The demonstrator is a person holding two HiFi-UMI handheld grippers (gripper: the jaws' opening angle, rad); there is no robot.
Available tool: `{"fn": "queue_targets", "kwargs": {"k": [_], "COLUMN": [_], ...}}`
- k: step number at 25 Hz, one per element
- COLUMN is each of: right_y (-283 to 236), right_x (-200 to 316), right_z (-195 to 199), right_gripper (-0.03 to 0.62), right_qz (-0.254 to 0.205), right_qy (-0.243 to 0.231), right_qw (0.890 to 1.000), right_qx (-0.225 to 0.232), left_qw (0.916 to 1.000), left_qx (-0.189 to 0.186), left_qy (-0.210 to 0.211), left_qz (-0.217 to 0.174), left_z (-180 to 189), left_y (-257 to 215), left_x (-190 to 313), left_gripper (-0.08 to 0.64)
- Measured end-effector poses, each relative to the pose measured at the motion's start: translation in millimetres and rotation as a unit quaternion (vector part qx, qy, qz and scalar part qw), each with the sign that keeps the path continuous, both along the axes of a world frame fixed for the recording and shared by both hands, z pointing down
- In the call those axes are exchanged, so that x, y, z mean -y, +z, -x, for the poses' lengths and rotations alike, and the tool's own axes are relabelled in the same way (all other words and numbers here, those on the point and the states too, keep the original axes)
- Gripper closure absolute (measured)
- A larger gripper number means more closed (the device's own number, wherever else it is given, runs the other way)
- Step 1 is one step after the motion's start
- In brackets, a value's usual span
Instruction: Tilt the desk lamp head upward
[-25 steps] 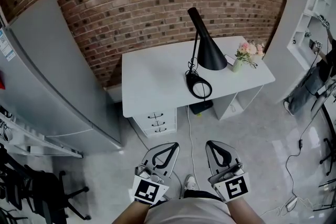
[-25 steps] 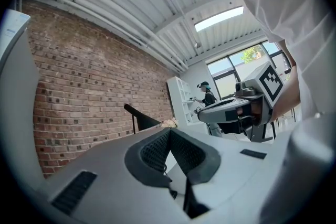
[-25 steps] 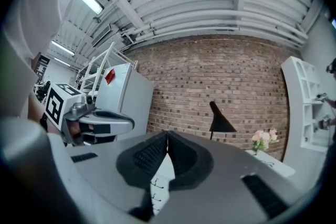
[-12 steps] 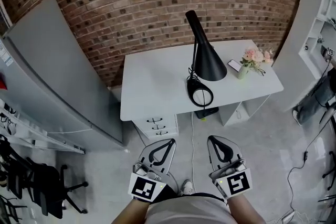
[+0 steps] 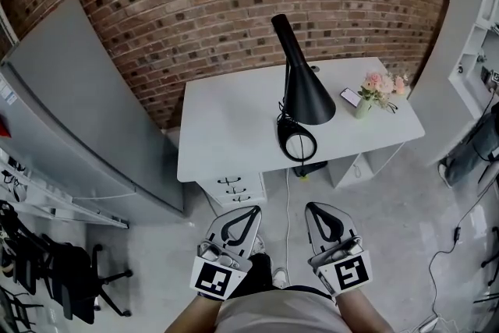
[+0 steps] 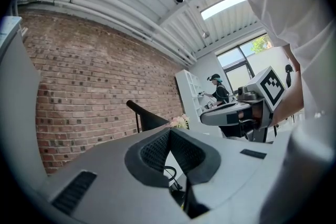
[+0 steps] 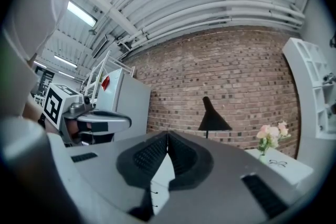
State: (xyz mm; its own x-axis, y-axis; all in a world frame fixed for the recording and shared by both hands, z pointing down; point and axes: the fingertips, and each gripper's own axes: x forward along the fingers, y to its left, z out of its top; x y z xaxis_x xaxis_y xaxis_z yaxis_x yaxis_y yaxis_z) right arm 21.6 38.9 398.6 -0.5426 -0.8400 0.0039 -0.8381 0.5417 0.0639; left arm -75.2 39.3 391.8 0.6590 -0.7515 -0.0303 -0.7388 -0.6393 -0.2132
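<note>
A black desk lamp (image 5: 302,93) stands on a white desk (image 5: 226,129) against the brick wall, its cone head pointing down over its round base (image 5: 297,143). The right gripper view shows the lamp (image 7: 212,117) ahead and some way off; in the left gripper view only the lamp's (image 6: 144,117) top shows above the jaws. My left gripper (image 5: 236,231) and right gripper (image 5: 330,228) are held low near my body, well short of the desk. Both are shut with nothing between the fingers.
A small vase of pink flowers (image 5: 374,90) and a phone (image 5: 350,97) sit on the desk's right end. A grey cabinet (image 5: 70,121) stands left of the desk, white shelving (image 5: 475,27) to the right. A cable (image 5: 286,203) drops from the desk. A person (image 6: 218,93) stands far off.
The view has shifted slightly closer to the desk; the lamp and desk sit a little lower-left in frame. Both grippers keep their place, shut.
</note>
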Motion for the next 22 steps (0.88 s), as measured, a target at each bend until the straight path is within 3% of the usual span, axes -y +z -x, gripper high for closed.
{"fn": "queue_targets", "kwargs": {"k": [8,11,17,22], "right_y": [2.9,6.9,8.5,4.4], "right_x": [29.3,44.2,85.2,126.9], "right_z": [-4.7,-11.6,-11.8,-2.5], "right_gripper": [0.574,0.574,0.574,0.574], "right_qz": [0.002,0.001,0.008,0.004], "right_qy": [0.012,0.019,0.036,0.040], "right_qw": [1.000,1.000,0.999,0.998], "right_qx": [-0.010,-0.010,-0.021,-0.039], "left_qw": [0.9993,0.9985,0.9967,0.9958], "left_qx": [-0.015,0.000,-0.038,-0.023], "left_qy": [0.034,0.054,0.068,0.088], "left_qz": [0.004,-0.003,0.022,-0.008], "left_z": [-15.9,-28.2,-32.8,-32.1], "left_y": [4.4,6.6,16.5,9.0], "left_x": [39.8,59.7,106.3,149.7], "left_gripper": [0.554,0.554,0.554,0.554]}}
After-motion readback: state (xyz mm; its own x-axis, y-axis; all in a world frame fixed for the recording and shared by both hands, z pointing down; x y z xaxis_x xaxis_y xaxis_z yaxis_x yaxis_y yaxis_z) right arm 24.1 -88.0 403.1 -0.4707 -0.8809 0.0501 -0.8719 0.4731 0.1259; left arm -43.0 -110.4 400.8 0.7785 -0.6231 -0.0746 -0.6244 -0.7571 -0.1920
